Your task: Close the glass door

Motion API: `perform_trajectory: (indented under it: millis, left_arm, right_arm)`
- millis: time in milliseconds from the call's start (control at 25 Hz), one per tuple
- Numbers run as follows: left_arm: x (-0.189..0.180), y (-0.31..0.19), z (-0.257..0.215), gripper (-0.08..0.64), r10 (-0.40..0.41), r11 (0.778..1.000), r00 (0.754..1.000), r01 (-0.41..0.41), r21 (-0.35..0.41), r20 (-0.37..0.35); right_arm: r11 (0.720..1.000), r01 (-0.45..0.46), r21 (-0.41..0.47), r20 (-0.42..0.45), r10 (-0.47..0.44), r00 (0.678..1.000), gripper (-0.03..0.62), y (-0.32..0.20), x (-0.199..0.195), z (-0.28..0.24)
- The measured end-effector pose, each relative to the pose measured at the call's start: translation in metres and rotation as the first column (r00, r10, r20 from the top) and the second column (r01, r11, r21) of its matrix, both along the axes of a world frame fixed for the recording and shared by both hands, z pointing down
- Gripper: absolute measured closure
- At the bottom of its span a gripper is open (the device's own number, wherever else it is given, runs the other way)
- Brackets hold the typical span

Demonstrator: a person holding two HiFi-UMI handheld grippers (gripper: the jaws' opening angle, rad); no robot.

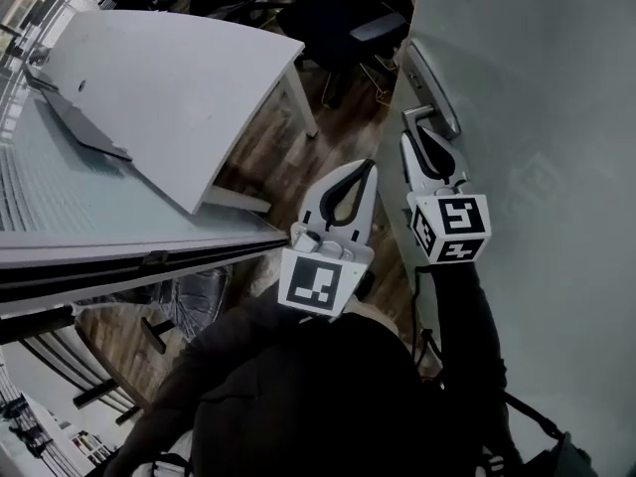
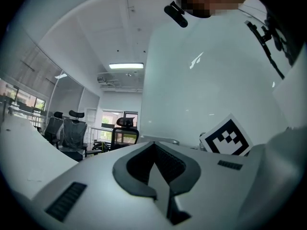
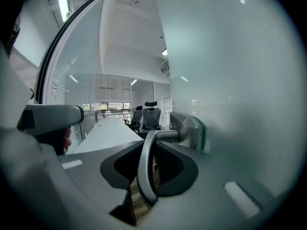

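While the left gripper (image 1: 366,172) hangs free in mid-frame, its 2 jaws pressed together on nothing, the right gripper (image 1: 417,139) is the 1 that matters here. It's clenched on the door handle (image 3: 143,162), hard up against the frosted glass door (image 1: 542,97) that fills the person's right side.

Look down the right gripper view: the silver handle runs lengthwise through the slot between the jaws. Its long axis lines up with the gripper, and its far end bends sideways into the mounting plate on the glass. So the handle lies dead ahead of the right gripper and parallel to the door face. The left gripper sits just beside it on the open side, clear of the door, and the white table (image 1: 169,78) is well apart to the left.

My read is that closing means driving the handle sideways, across its length, swinging with the door. The risk is the handle sliding out along that slot, so the right gripper needs to stay square to it.
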State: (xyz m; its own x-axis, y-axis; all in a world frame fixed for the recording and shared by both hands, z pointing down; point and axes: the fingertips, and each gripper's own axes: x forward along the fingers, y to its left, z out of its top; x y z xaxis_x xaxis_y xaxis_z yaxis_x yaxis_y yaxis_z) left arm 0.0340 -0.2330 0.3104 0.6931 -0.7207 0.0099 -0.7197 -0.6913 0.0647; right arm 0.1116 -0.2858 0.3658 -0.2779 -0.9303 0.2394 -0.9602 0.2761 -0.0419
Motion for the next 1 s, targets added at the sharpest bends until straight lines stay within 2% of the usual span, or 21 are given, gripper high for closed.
perform_trajectory:
  millis: [320, 560, 720, 880, 1000]
  left_arm:
    - [-0.073, 0.019, -0.003, 0.563, -0.066, 0.998, 0.998, 0.066, 0.006, -0.018]
    - [-0.125, 0.041, -0.005, 0.563, -0.042, 0.999, 0.999, 0.042, 0.014, -0.021]
    - [-0.150, 0.053, -0.011, 0.563, -0.044, 0.999, 0.999, 0.044, 0.006, -0.018]
    - [-0.173, 0.092, -0.025, 0.563, -0.078, 0.996, 0.997, 0.079, 0.044, -0.019]
    - [-0.195, 0.113, -0.023, 0.563, -0.138, 0.990, 0.990, 0.139, 0.034, -0.027]
  right_arm:
    - [0.994, 0.108, 0.004, -0.002, -0.108, 0.994, 0.525, 0.027, -0.083, 0.000]
    - [0.983, 0.181, 0.013, 0.031, -0.181, 0.983, 0.525, 0.055, -0.142, -0.001]
    - [0.973, 0.230, 0.007, 0.017, -0.230, 0.973, 0.525, 0.072, -0.177, -0.007]
    - [0.962, 0.272, -0.002, 0.008, -0.272, 0.962, 0.525, 0.110, -0.212, -0.010]
    - [0.950, 0.311, -0.001, 0.004, -0.311, 0.950, 0.525, 0.128, -0.236, -0.009]
